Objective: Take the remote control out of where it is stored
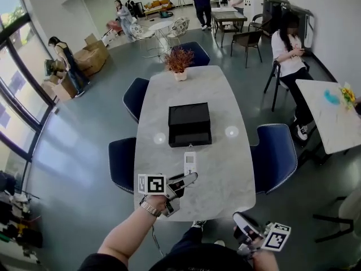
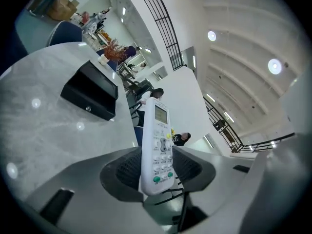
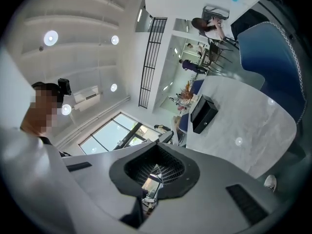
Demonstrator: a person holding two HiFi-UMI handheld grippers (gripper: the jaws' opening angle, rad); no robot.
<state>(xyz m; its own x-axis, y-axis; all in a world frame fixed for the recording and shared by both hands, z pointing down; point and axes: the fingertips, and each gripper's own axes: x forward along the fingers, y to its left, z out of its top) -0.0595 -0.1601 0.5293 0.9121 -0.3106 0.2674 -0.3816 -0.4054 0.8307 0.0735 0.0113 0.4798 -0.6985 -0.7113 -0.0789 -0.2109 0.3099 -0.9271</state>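
Observation:
A white remote control [image 1: 190, 162] with a small screen and green buttons is held above the near part of the marble table [image 1: 220, 95]. My left gripper [image 1: 189, 178] is shut on its lower end. In the left gripper view the remote [image 2: 158, 145] stands upright between the ribbed pads of the left gripper [image 2: 157, 173]. A black box [image 1: 189, 124] with a small front knob rests closed at the table's middle, and it also shows as the black box [image 2: 90, 95] in the left gripper view. My right gripper [image 1: 241, 221] hangs below the table's near edge, its jaws together on nothing, as the right gripper [image 3: 155, 173] in its own view shows.
A potted reddish plant [image 1: 179, 62] stands at the table's far end. Blue chairs [image 1: 274, 154] flank the table on both sides. A person [image 1: 289, 55] sits by a white table [image 1: 327, 114] at the right. Other people and cardboard boxes [image 1: 93, 54] are far back.

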